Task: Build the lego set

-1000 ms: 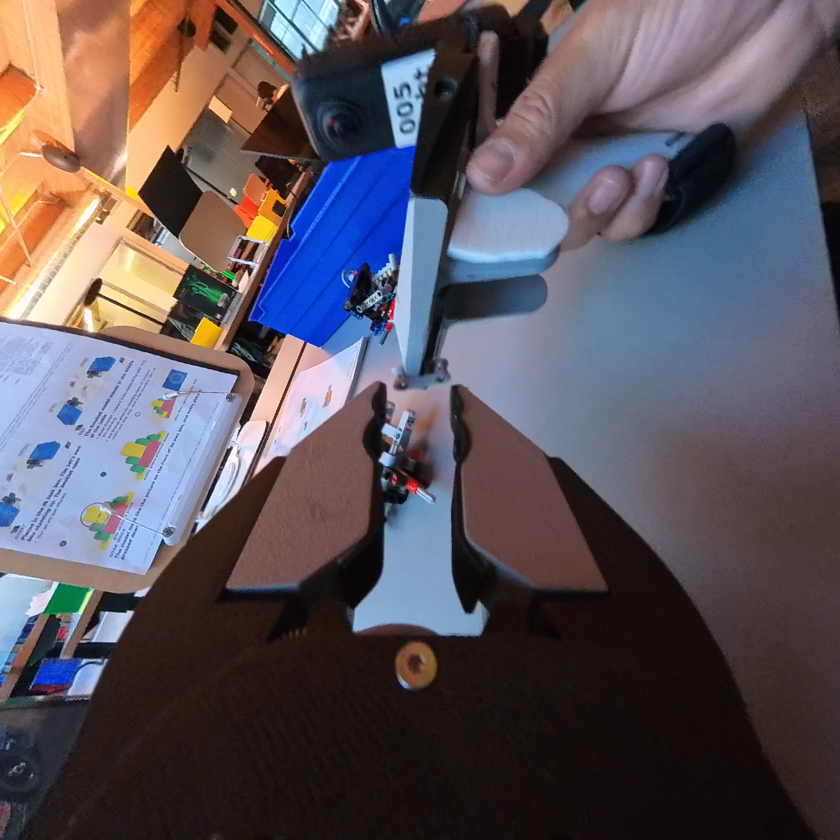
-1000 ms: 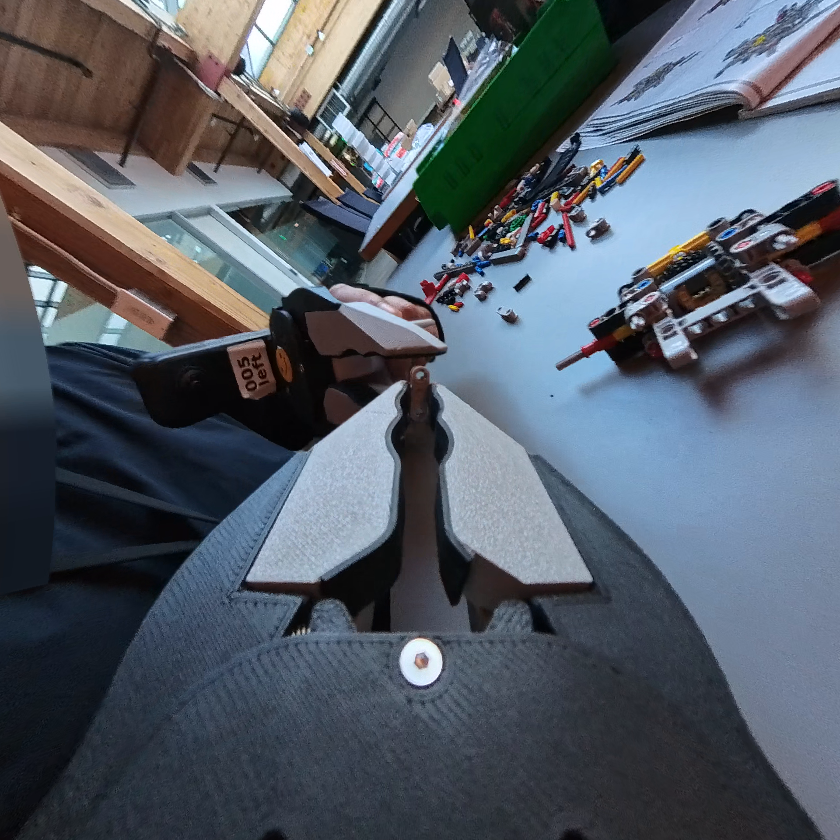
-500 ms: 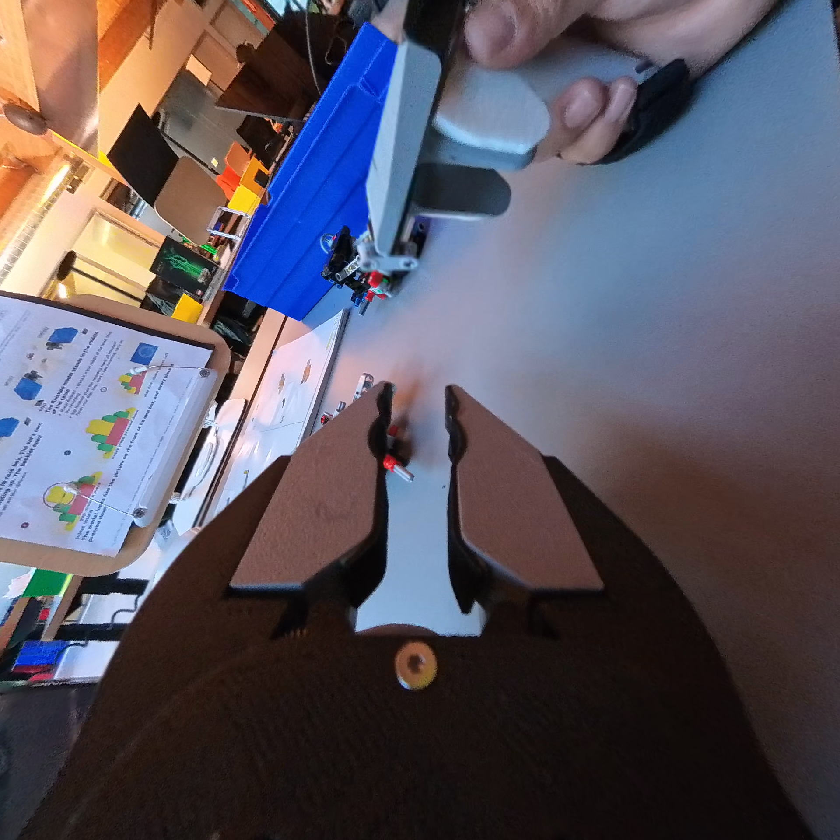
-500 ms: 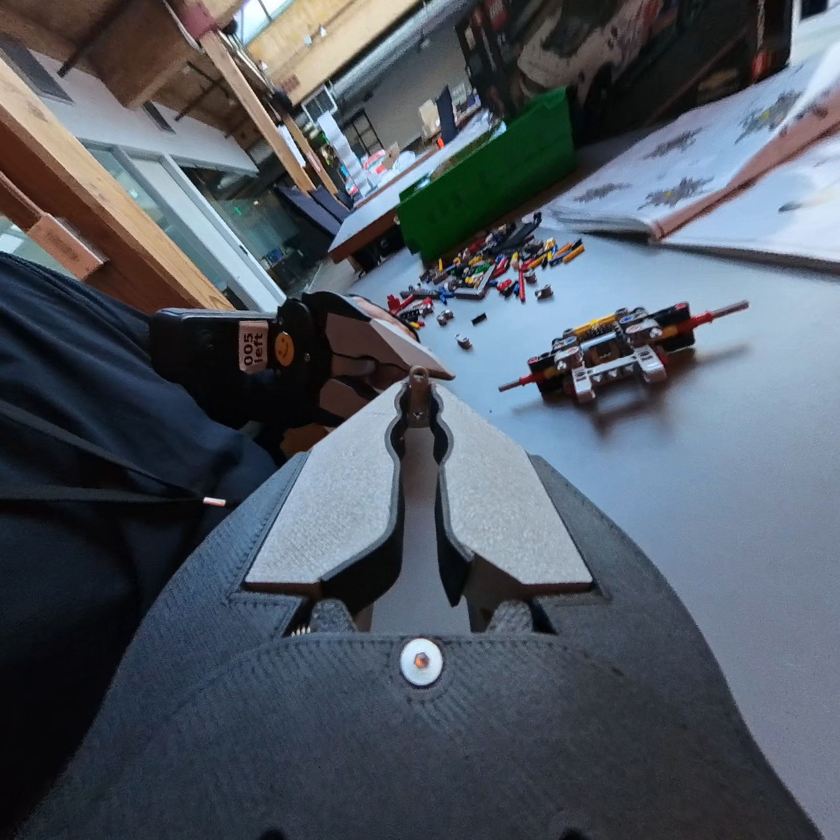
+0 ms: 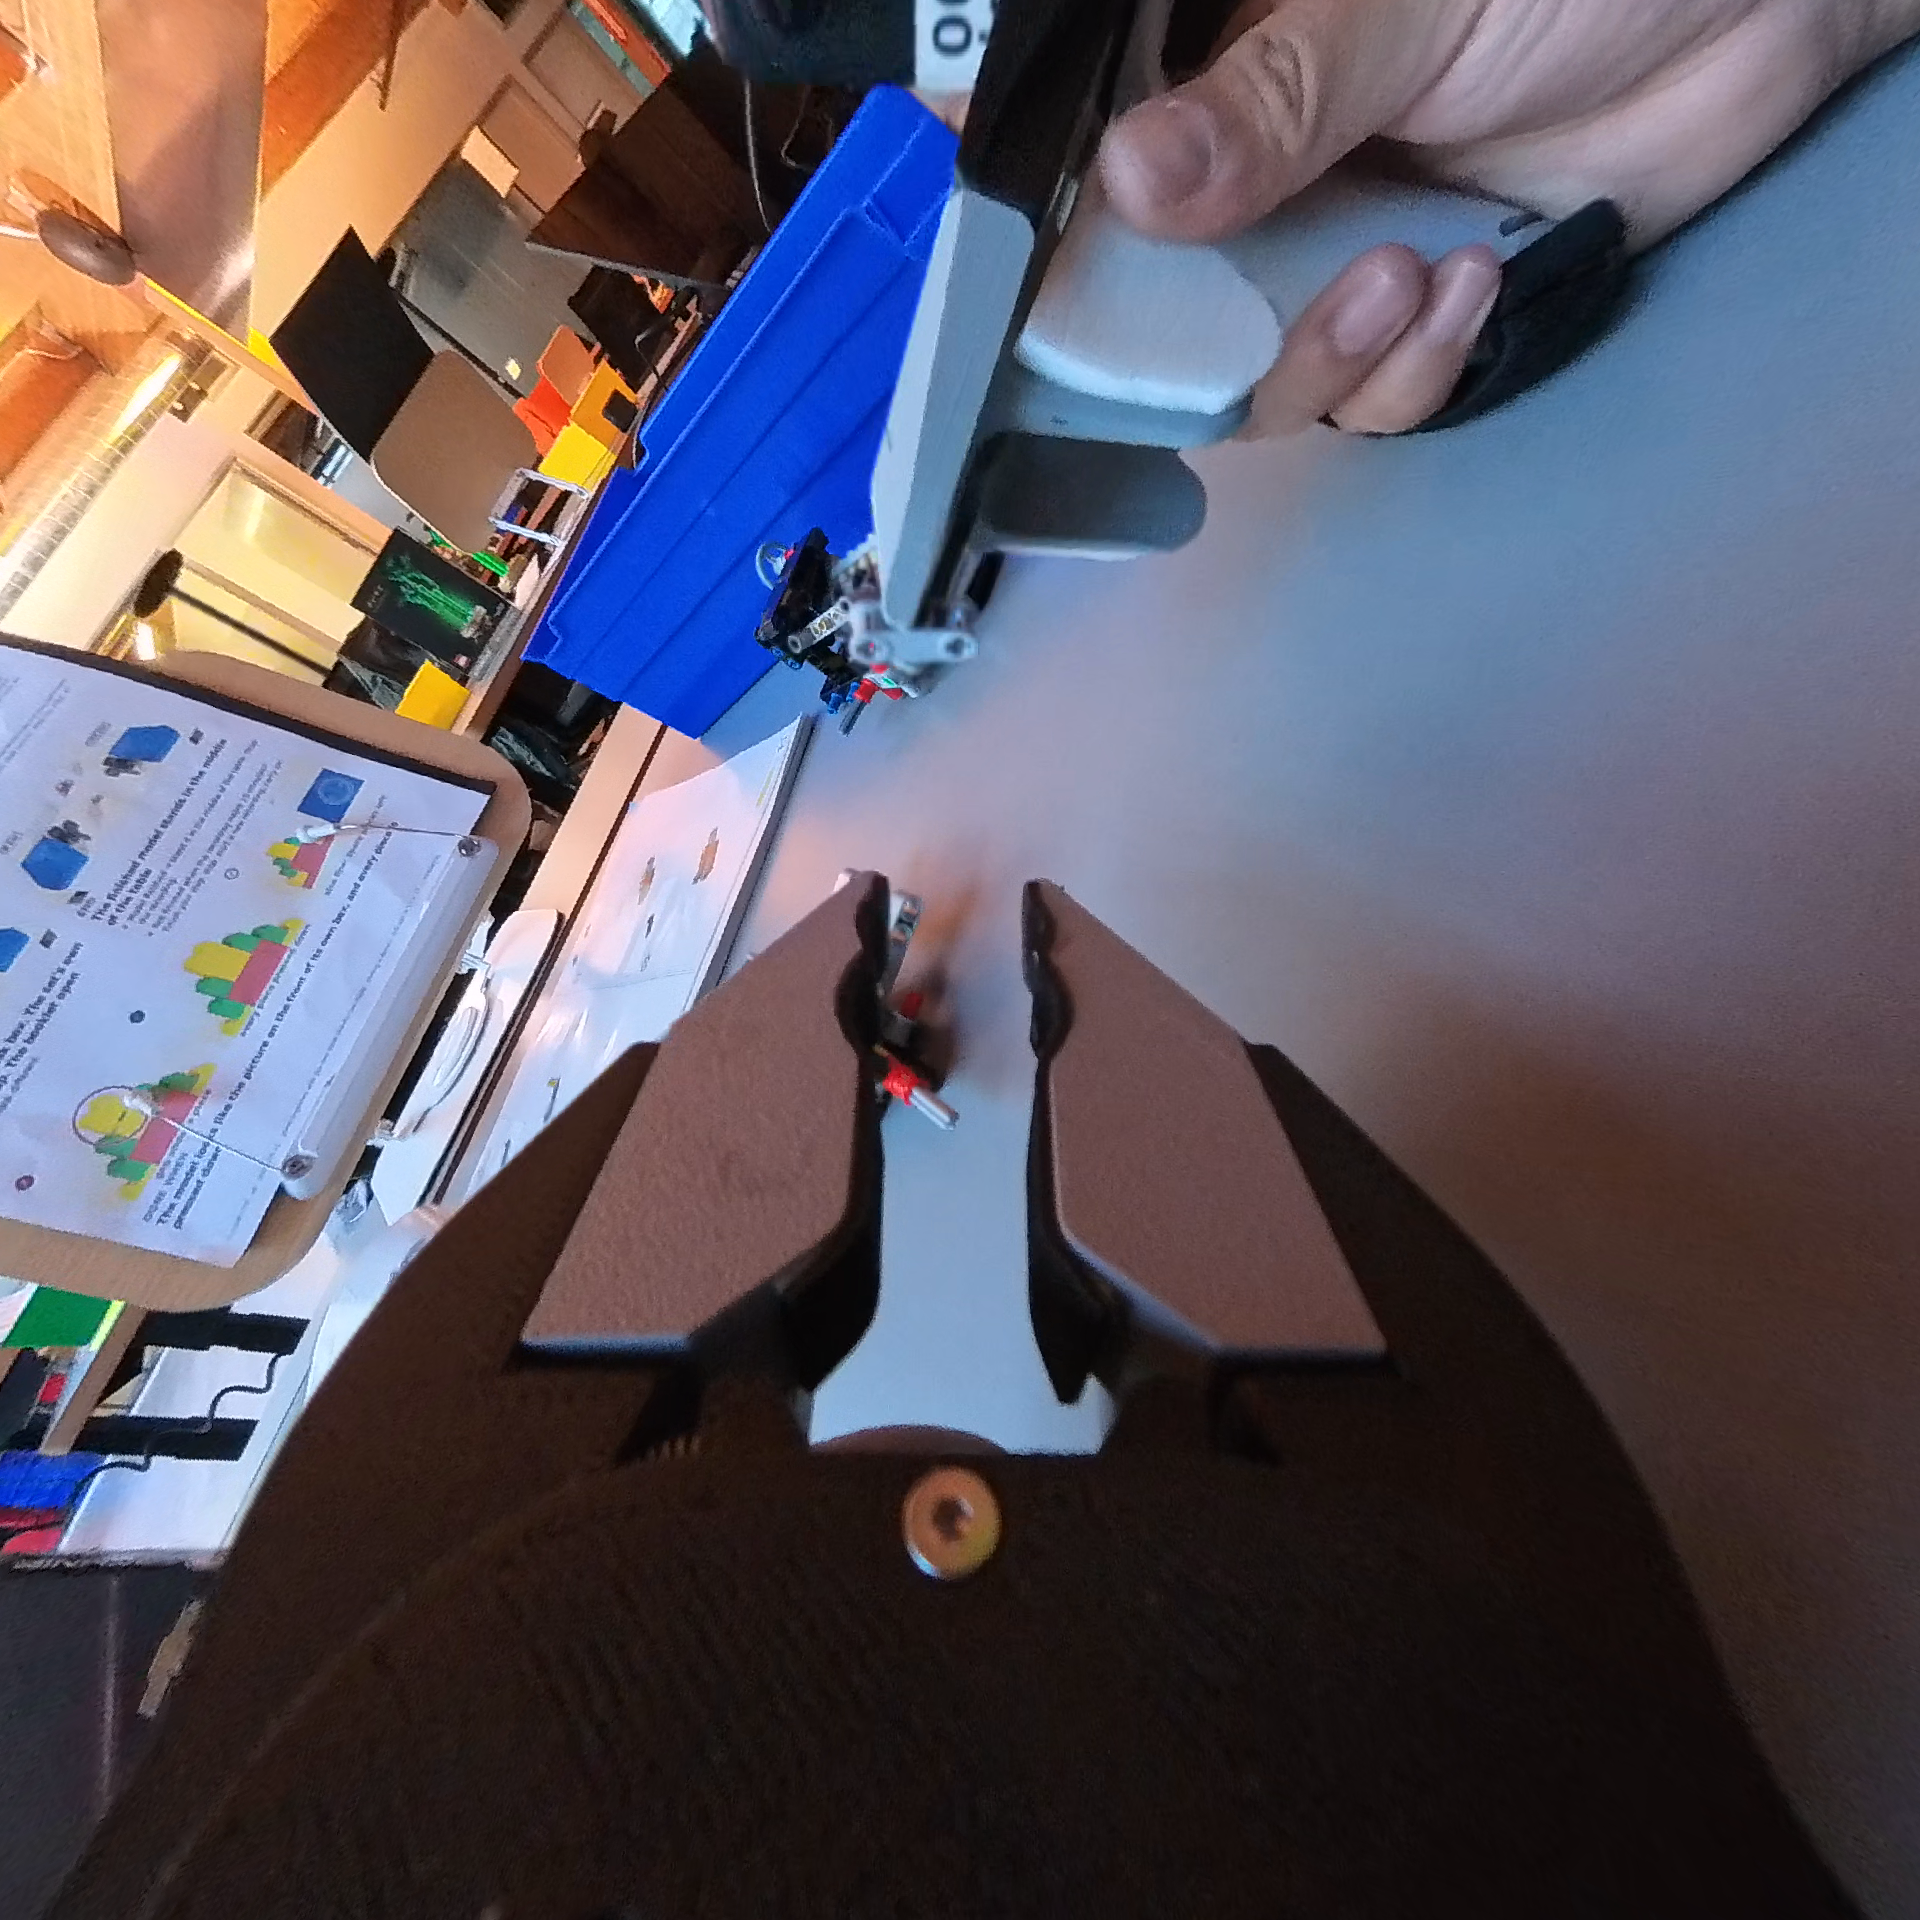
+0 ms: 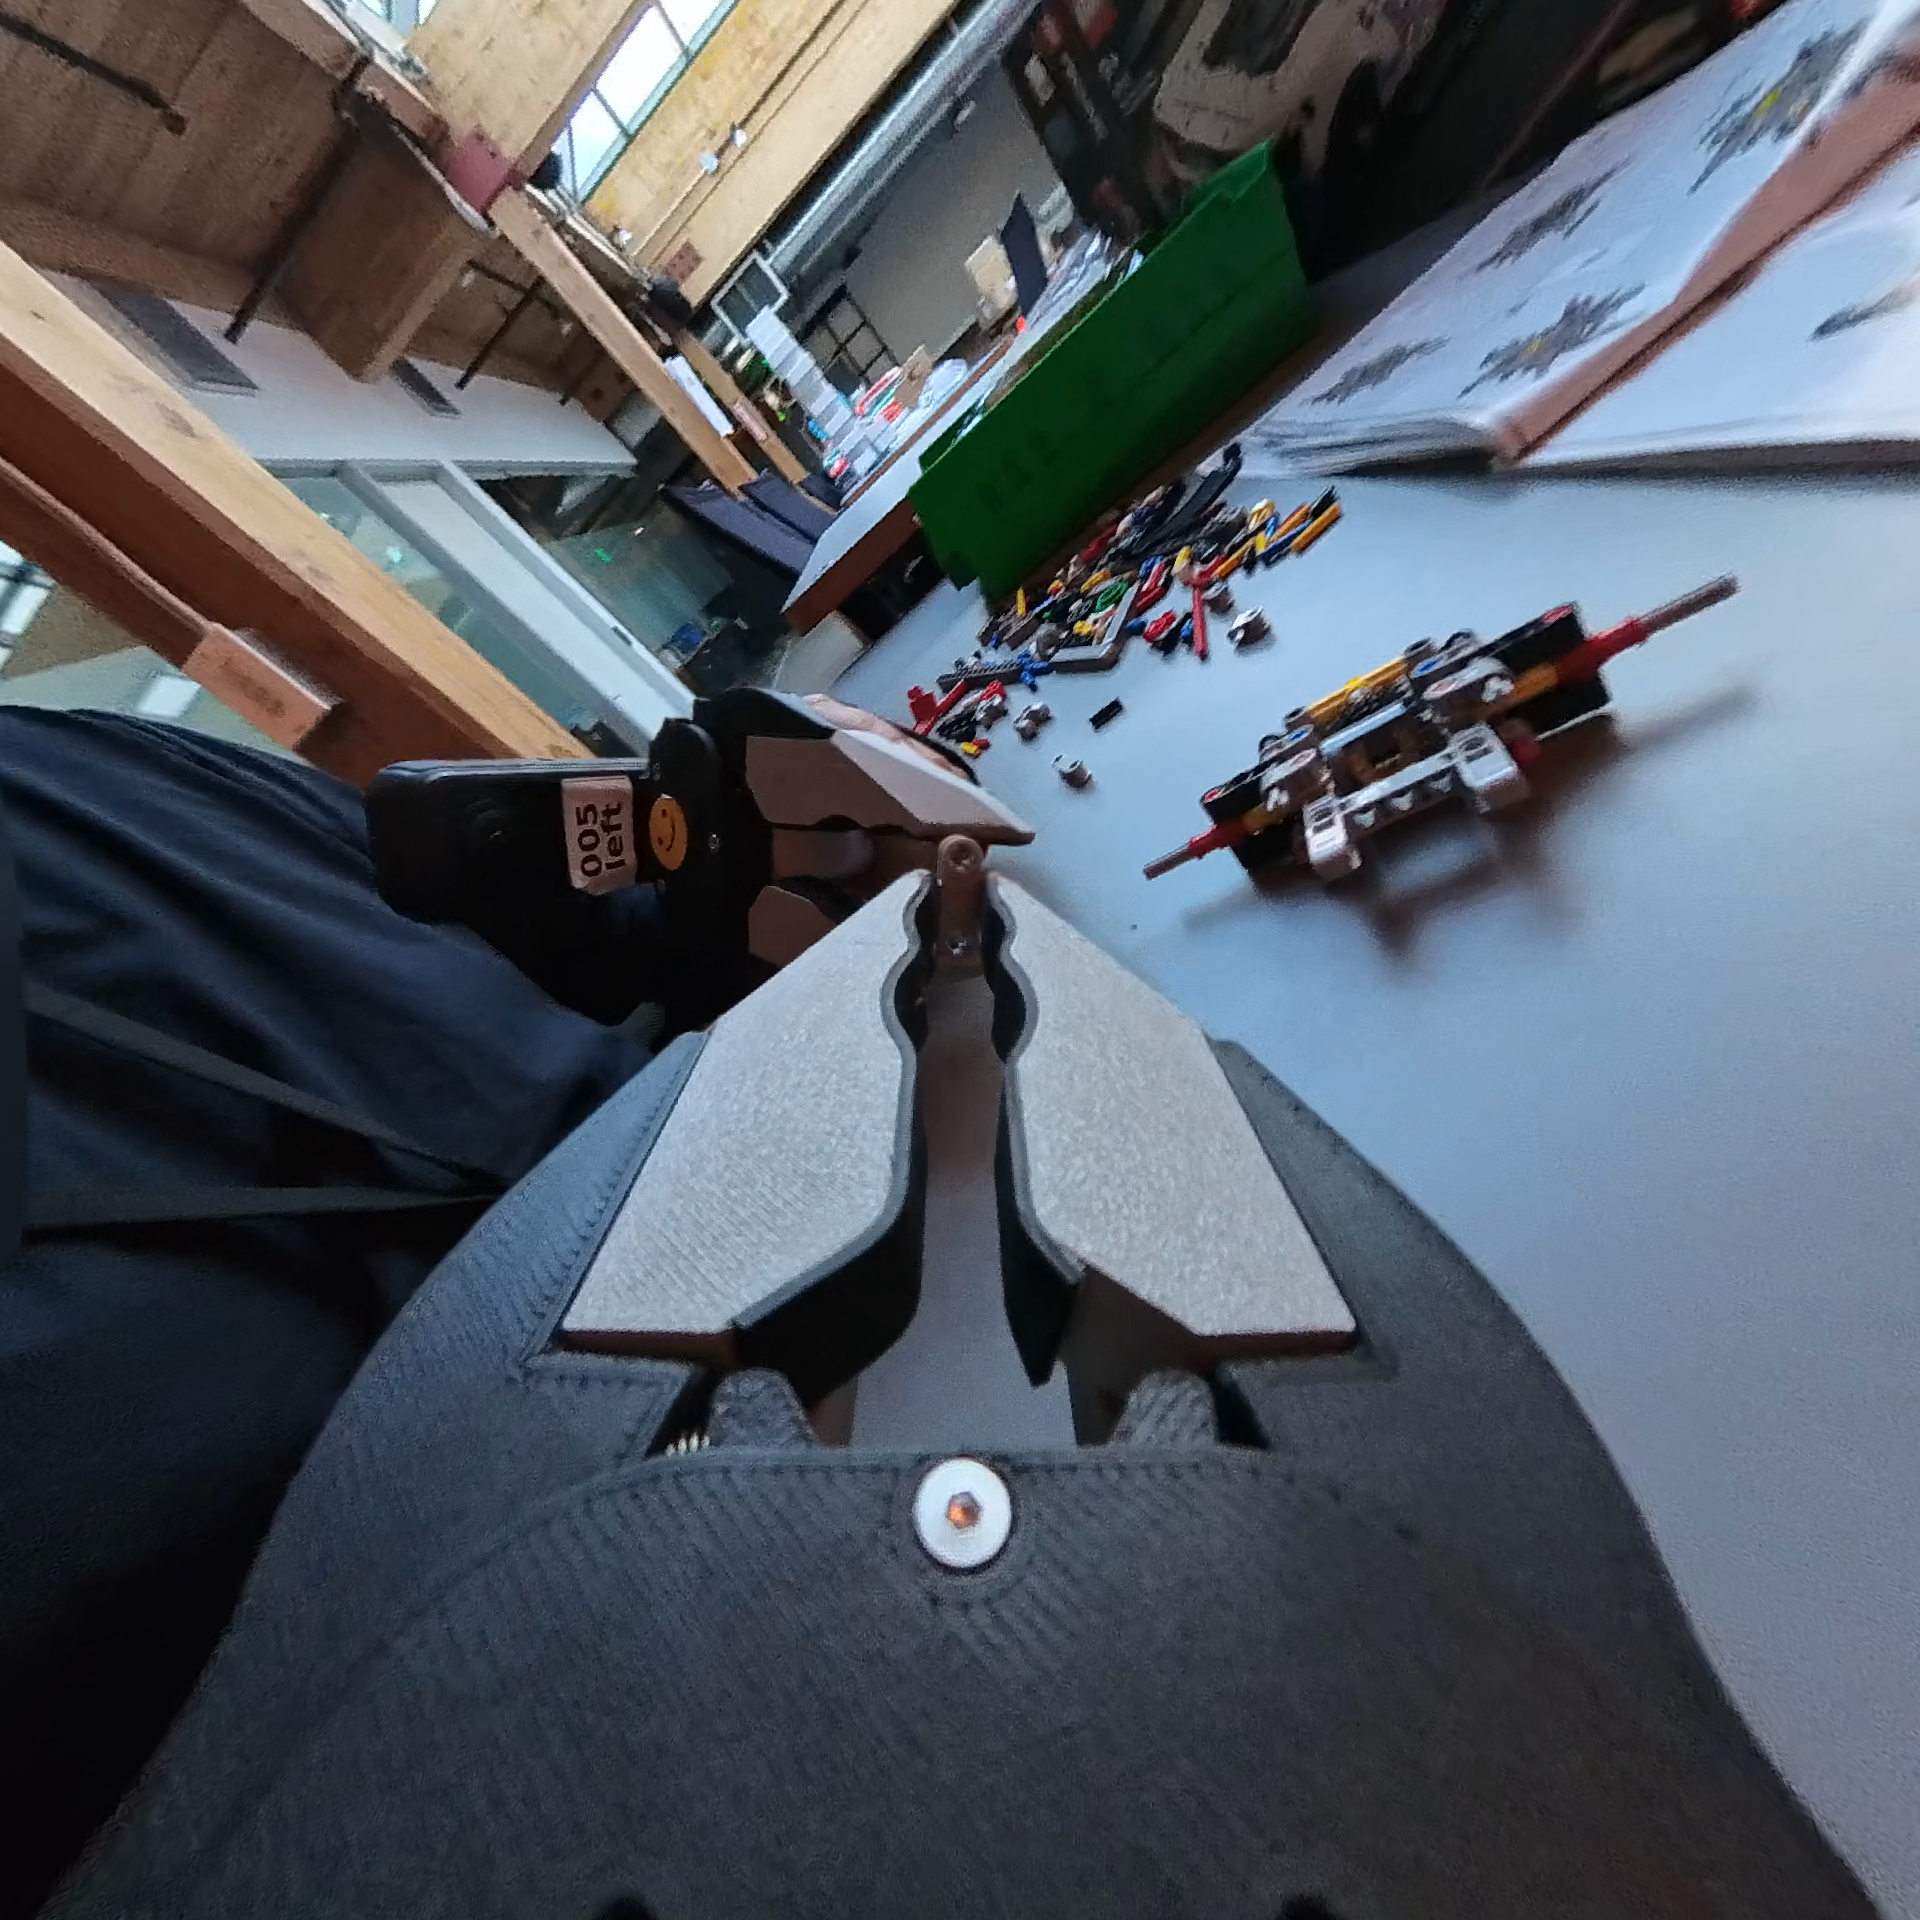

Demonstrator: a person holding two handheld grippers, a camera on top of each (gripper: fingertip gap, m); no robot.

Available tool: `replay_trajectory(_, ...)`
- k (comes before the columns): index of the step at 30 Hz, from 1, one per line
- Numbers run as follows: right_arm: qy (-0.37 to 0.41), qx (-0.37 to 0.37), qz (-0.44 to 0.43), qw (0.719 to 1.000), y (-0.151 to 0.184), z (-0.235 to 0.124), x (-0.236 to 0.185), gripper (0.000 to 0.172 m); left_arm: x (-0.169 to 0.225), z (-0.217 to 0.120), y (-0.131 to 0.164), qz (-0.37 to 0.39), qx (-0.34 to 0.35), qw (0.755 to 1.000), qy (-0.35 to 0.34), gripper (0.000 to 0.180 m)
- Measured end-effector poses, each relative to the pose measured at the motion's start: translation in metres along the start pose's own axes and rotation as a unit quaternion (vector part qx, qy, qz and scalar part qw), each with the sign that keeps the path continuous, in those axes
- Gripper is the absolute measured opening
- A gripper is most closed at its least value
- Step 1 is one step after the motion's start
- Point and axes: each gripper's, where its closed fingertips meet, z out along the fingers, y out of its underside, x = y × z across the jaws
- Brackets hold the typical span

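Note:
My left gripper has its fingers apart over the grey table. A small grey, black and red brick piece with a short axle lies against its left finger. A clear gap separates this piece from the right finger. My right gripper is shut on a small grey connector piece that sticks out past its tips. In the left wrist view the right gripper, held by a hand, keeps that piece beside a dark brick assembly. The same assembly lies ahead in the right wrist view.
A blue bin, an open booklet and a clipboard with a picture sheet are at the left. A green bin, a pile of loose pieces and an open instruction book lie farther off. A person's dark clothing is close by.
My right gripper, still shut on its grey piece, has drawn away from my left fingertips toward the assembly by the blue bin. My left fingers have narrowed a little around the small piece.

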Motion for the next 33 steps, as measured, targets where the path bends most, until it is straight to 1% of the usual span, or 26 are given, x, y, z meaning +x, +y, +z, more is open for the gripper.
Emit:
replay_trajectory(4,-0.022,-0.028,0.037,0.999,0.013,0.015,-0.006,0.004,0.0,0.002,-0.006,0.005,0.008,1.0,-0.005,0.024)
replay_trajectory(7,-0.018,-0.039,0.04,0.998,0.018,0.021,-0.008,0.004,0.0,0.0,-0.014,0.013,0.024,1.0,-0.012,0.025)
replay_trajectory(12,-0.011,-0.02,0.05,0.998,0.014,0.021,-0.006,0.004,0.001,-0.001,-0.019,0.028,0.032,0.999,-0.021,0.024)
replay_trajectory(17,0.014,0.013,0.042,0.999,0.009,0.024,-0.005,0.004,-0.005,-0.003,-0.022,0.016,0.039,0.999,-0.035,0.024)
replay_trajectory(23,0.016,0.015,0.045,0.999,0.011,0.028,-0.007,0.004,-0.006,-0.003,-0.023,0.02,0.04,0.998,-0.039,0.022)
replay_trajectory(29,0.015,0.029,0.05,0.998,0.008,0.026,-0.007,0.004,-0.006,-0.003,-0.025,0.02,0.046,0.998,-0.042,0.027)
replay_trajectory(33,0.008,0.029,0.056,0.998,0.009,0.028,-0.009,0.004,-0.008,-0.004,-0.026,0.023,0.049,0.997,-0.049,0.022)
